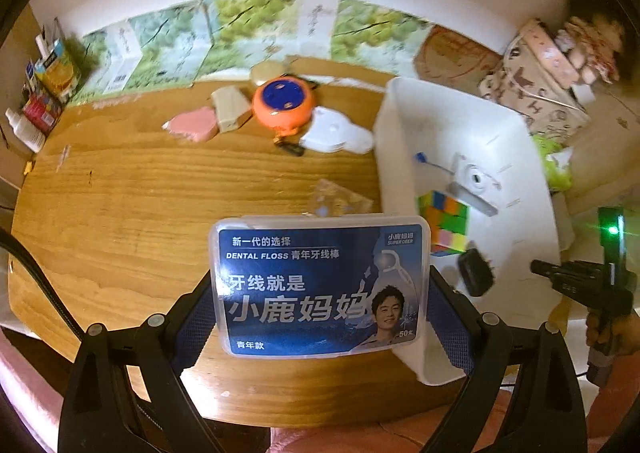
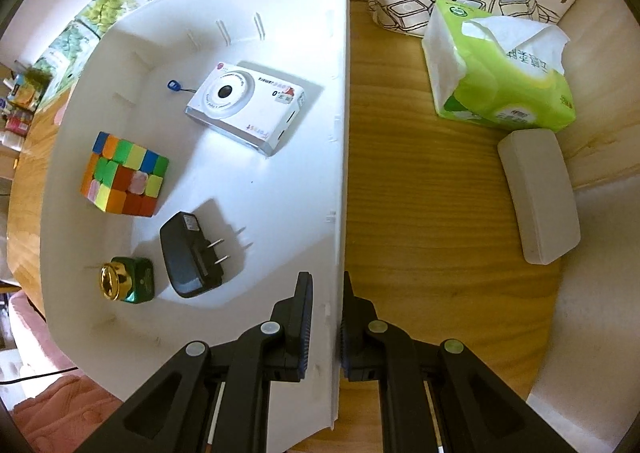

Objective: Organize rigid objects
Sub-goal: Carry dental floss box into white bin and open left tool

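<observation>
Currently the step in hand is the transfer of one item into the bin (image 2: 336, 101). The left gripper (image 1: 320, 293) is clamped on the floss box (image 1: 320, 285), its pads pressing the box's two short sides, and holds it clear above the table (image 1: 140, 193), just left of the bin. The right gripper (image 2: 325, 317) is closed to a narrow gap on the bin's near wall, one finger inside and one outside, apparently steadying it.

Bin contents at present: cube (image 2: 124, 179), camera (image 2: 244, 109), charger (image 2: 190, 257) and a small green bottle (image 2: 128, 280). Free floor remains beside the camera and along the right wall.

Next move, as judged: carry the floss box over the rim, lower it onto free floor, then open the jaws. Keep clear of the cube, which sits nearest the entry side.

Remaining on the table: an orange reel (image 1: 282, 101), a pink item (image 1: 192, 125) and white pieces.
</observation>
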Action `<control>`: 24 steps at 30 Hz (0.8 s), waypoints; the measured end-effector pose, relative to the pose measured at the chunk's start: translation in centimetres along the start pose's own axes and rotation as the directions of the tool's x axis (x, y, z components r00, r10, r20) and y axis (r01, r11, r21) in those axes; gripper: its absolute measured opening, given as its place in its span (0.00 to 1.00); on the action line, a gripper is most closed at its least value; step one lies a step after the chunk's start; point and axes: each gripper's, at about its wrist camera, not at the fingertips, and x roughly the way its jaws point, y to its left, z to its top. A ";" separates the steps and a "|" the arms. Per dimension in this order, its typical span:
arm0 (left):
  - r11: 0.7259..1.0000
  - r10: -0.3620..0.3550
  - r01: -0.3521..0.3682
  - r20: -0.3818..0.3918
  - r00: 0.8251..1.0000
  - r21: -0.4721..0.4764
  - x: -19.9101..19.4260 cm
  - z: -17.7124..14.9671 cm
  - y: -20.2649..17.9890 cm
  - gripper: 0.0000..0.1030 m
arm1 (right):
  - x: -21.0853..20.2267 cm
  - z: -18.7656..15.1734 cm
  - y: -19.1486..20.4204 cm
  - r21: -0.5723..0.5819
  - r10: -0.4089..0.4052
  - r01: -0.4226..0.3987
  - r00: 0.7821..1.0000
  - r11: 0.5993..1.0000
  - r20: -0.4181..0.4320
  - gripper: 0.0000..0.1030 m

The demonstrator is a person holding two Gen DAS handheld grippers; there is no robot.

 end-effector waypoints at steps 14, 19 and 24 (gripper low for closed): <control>0.978 -0.101 0.074 0.131 0.986 0.197 -2.0 -1.4 -7.5 0.92 | 0.0 0.1 -0.3 -0.064 0.026 -0.026 1.000 0.998 0.001 0.10; 0.962 -0.137 0.097 0.142 0.980 0.256 -1.2 -1.9 -9.8 0.92 | -0.2 0.3 -0.3 -0.083 0.037 -0.037 0.999 0.996 -0.003 0.09; 0.938 -0.191 0.136 0.150 0.970 0.318 -0.3 -2.7 -12.2 0.92 | -0.1 0.5 -0.3 -0.099 0.043 -0.044 0.999 0.994 -0.008 0.09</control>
